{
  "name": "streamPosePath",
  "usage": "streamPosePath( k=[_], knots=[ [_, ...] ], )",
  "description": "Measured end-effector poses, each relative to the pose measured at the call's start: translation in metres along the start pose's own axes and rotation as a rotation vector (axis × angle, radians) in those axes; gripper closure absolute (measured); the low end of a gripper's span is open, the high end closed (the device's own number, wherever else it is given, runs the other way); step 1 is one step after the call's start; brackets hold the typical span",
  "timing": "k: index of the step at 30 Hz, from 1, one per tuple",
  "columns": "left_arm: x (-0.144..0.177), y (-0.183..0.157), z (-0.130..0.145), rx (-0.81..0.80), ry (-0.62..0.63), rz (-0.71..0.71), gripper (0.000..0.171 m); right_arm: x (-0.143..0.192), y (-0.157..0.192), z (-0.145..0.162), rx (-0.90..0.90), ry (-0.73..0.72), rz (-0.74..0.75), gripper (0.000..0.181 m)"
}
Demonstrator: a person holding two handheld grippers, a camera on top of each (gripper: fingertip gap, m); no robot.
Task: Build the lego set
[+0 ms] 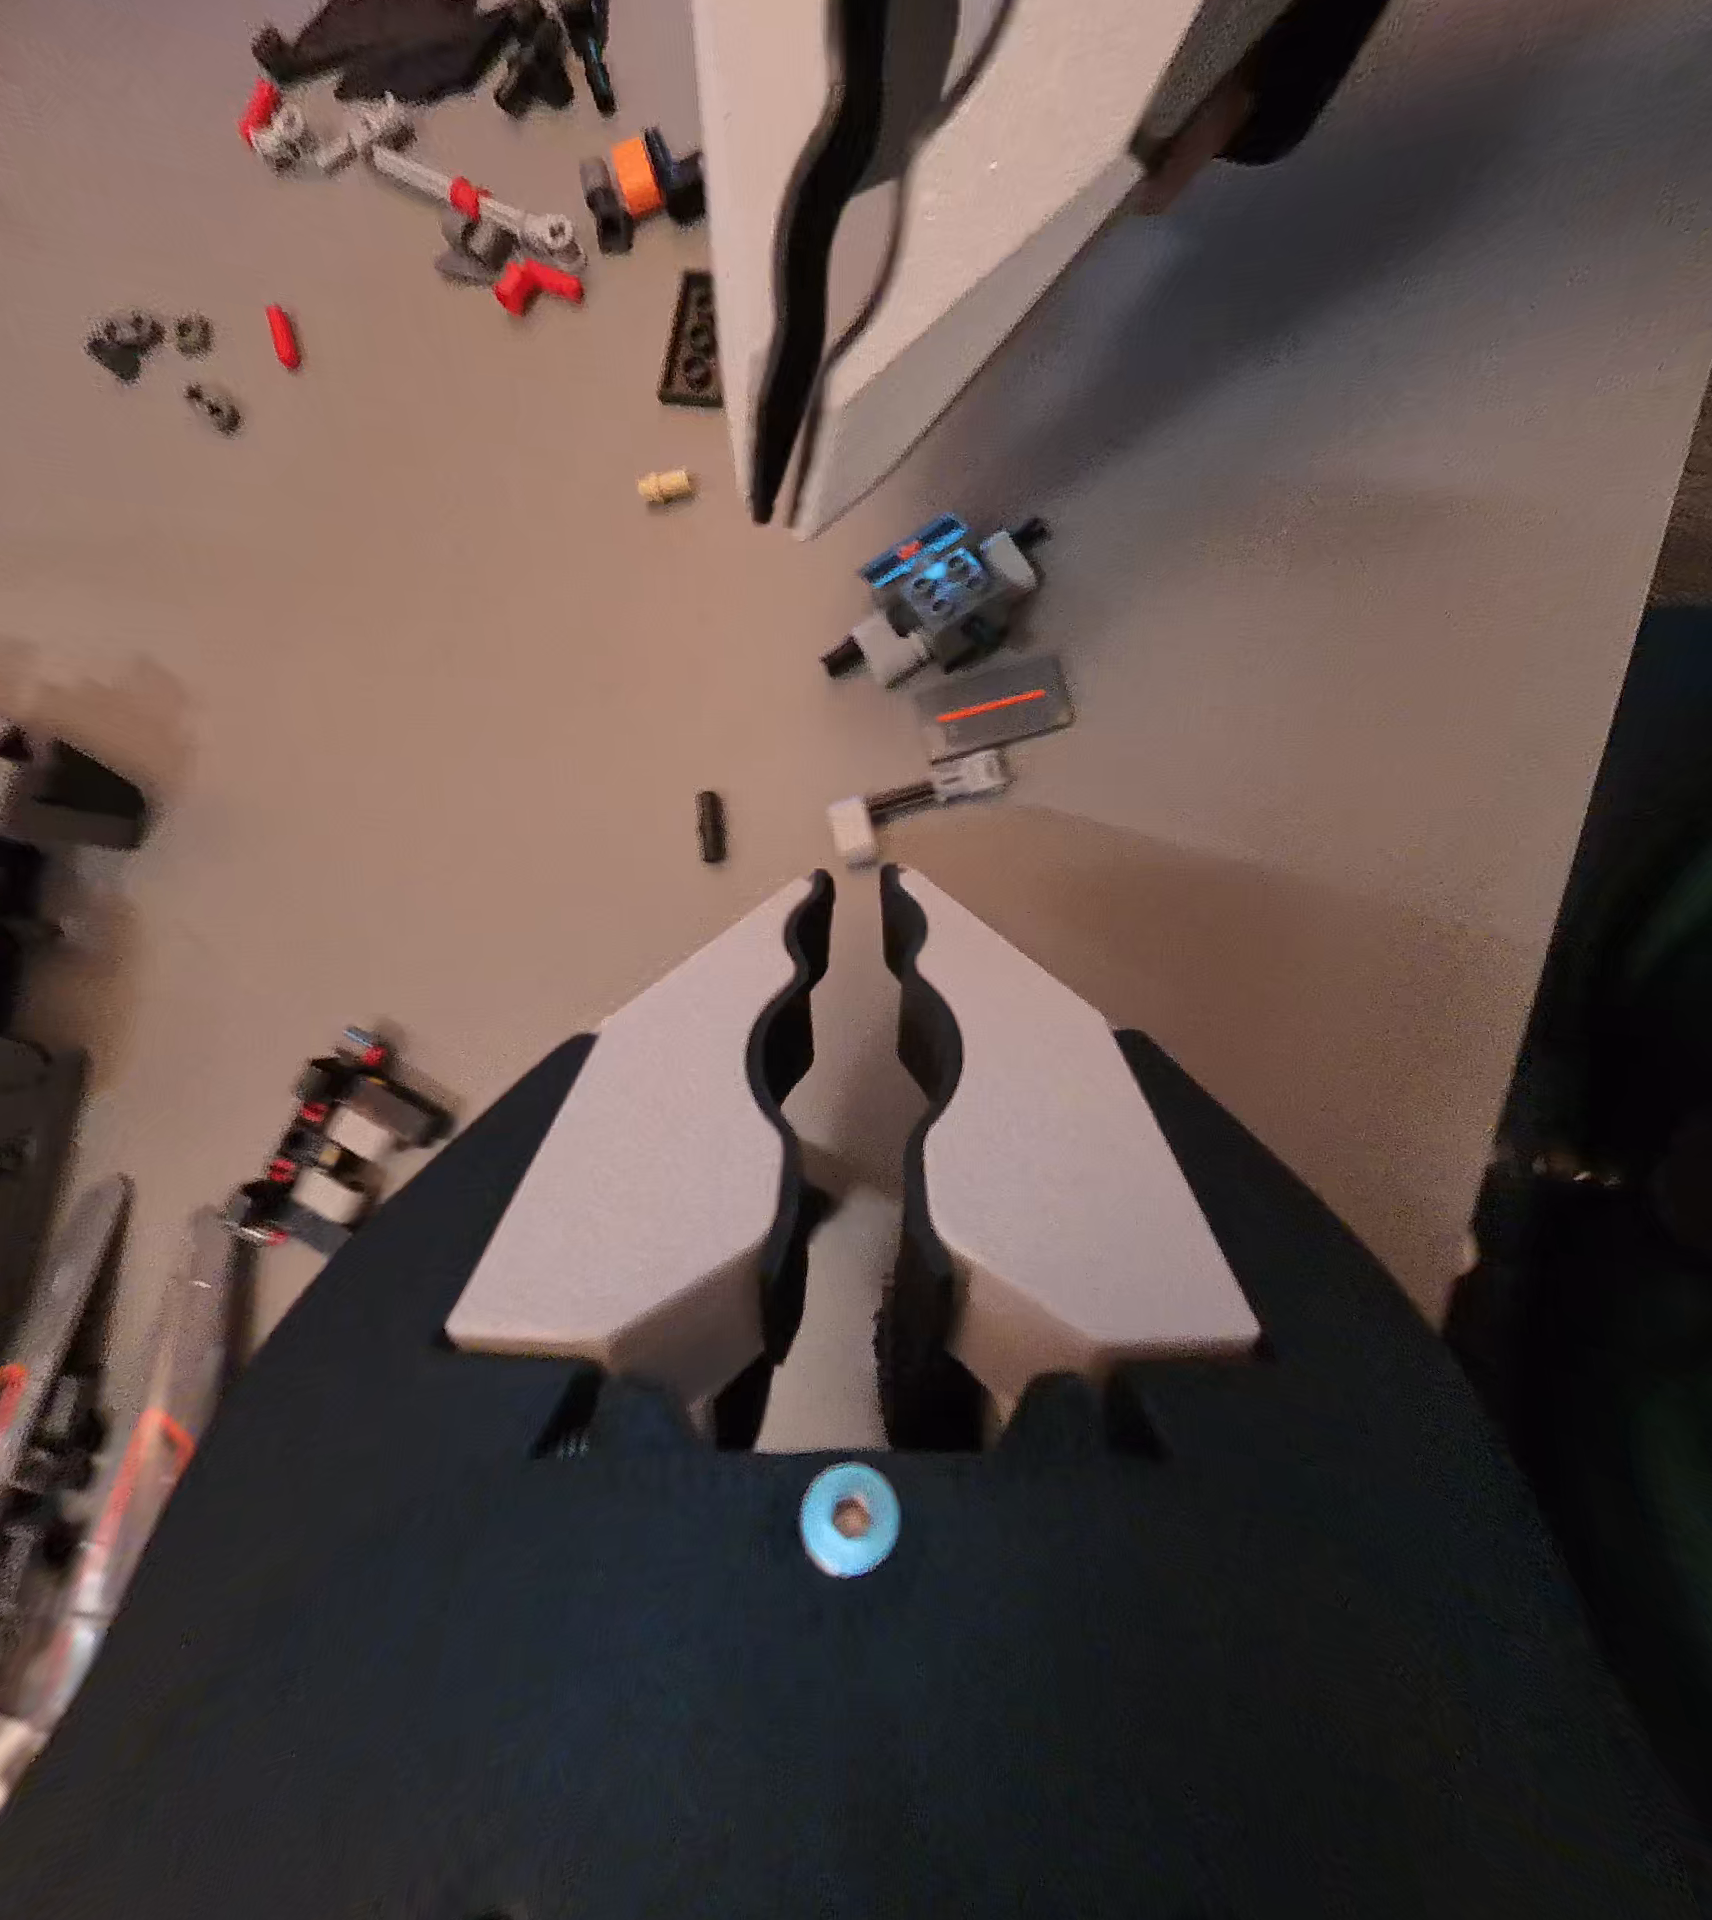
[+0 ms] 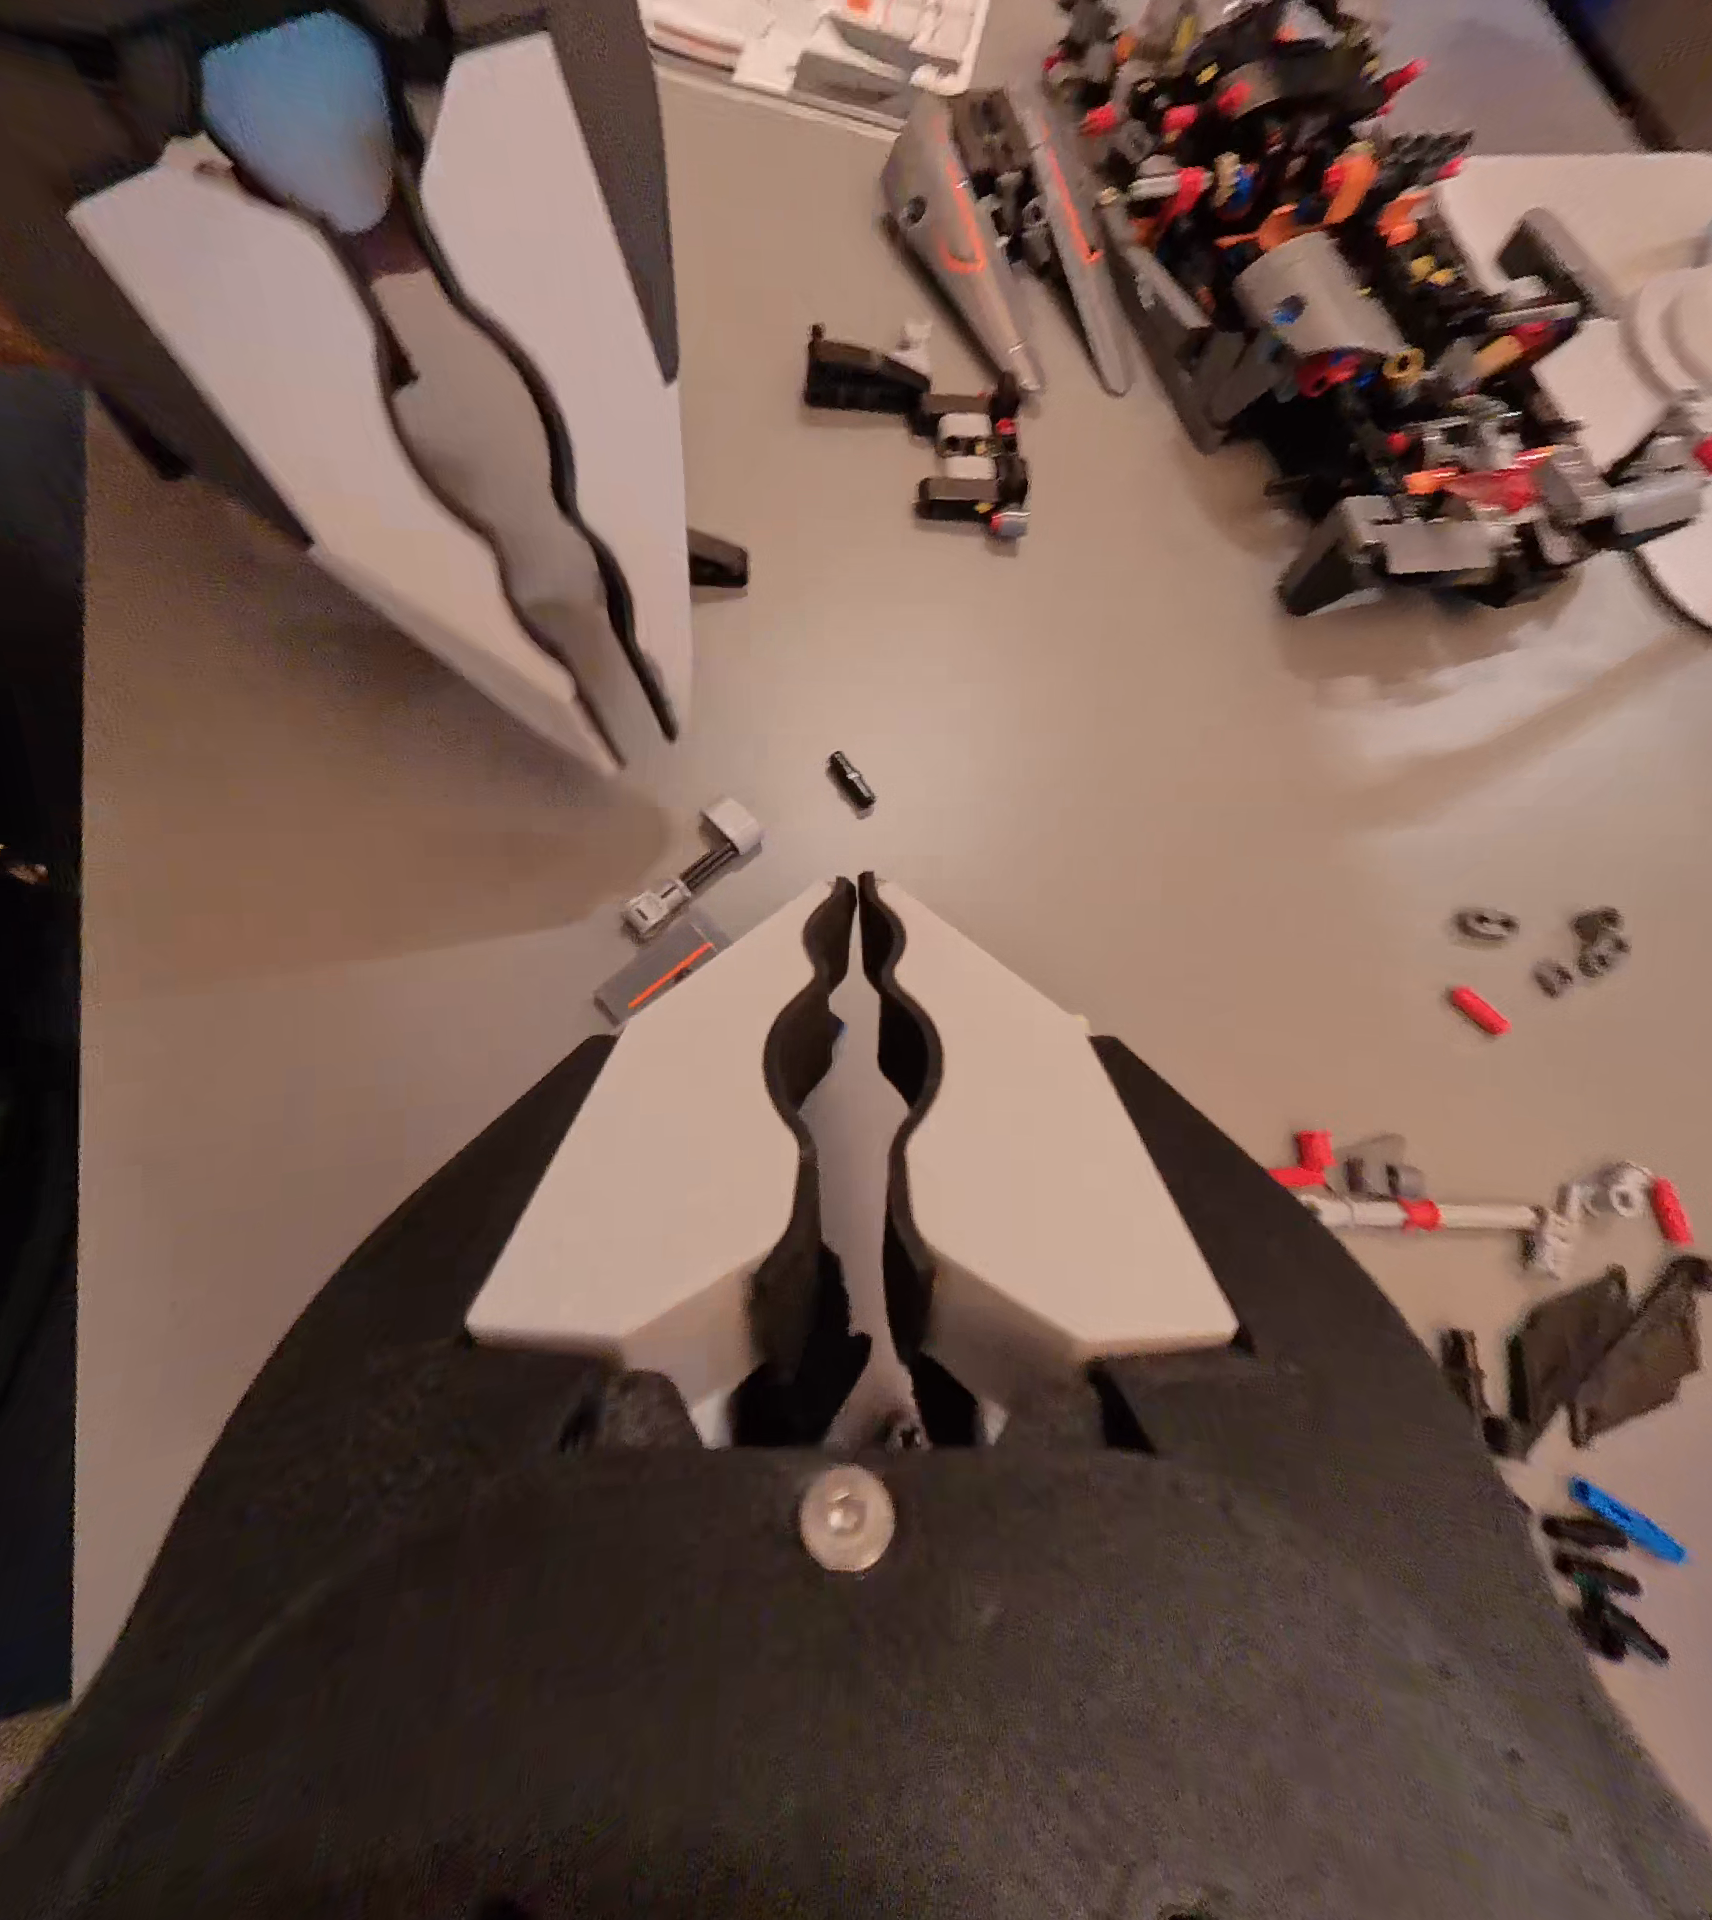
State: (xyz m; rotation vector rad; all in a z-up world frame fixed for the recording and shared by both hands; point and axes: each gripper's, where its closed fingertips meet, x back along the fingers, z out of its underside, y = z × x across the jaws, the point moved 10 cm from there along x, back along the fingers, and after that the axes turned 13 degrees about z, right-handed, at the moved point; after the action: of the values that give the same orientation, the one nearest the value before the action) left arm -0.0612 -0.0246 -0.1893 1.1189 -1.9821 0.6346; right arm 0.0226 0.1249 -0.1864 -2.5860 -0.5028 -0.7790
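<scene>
Grey table [image 2: 1091, 727] strewn with parts; left tongs [image 1: 857, 878] slightly parted, right tongs [image 2: 857, 883] closed, empty.

Large lego model [image 2: 1371, 343] — far end cut by the right wrist view's top edge, small parts too blurred to sort. Beyond it, papers [image 2: 821, 42] cut off likewise. Right tool [image 2: 857, 883] hides part of the grey orange-striped tile [image 2: 660, 977] nearer than that model.

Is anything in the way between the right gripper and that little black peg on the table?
No. The right gripper is nearly shut and empty. Only bare table lies between its tips and the little black peg. The grey connector piece sits off to the side, not in the path.
</scene>
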Motion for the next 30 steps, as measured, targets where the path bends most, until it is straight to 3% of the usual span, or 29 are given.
streamPosePath(
  k=[4, 8, 14, 16, 21, 30],
  knots=[
    [-0.024, -0.021, 0.003, 0.125, -0.044, -0.027, 0.15, -0.013, 0.004, -0.003, 0.032, 0.031, -0.056, 0.181],
    [-0.034, -0.02, 0.003, 0.224, -0.094, -0.11, 0.139, -0.013, -0.001, -0.003, 0.004, 0.008, -0.055, 0.181],
    [-0.039, -0.013, -0.001, 0.226, -0.096, -0.085, 0.133, -0.011, -0.002, -0.001, -0.028, -0.027, -0.056, 0.181],
    [-0.038, -0.01, 0.001, 0.217, -0.093, -0.082, 0.137, -0.011, -0.001, 0.0, -0.026, -0.024, -0.062, 0.181],
    [-0.04, -0.005, 0.0, 0.168, -0.07, -0.158, 0.169, -0.016, -0.004, -0.001, -0.011, -0.002, -0.087, 0.181],
    [-0.021, -0.012, 0.022, 0.04, -0.013, -0.095, 0.169, -0.049, -0.008, -0.013, 0.104, 0.1, -0.189, 0.168]
  ],
)
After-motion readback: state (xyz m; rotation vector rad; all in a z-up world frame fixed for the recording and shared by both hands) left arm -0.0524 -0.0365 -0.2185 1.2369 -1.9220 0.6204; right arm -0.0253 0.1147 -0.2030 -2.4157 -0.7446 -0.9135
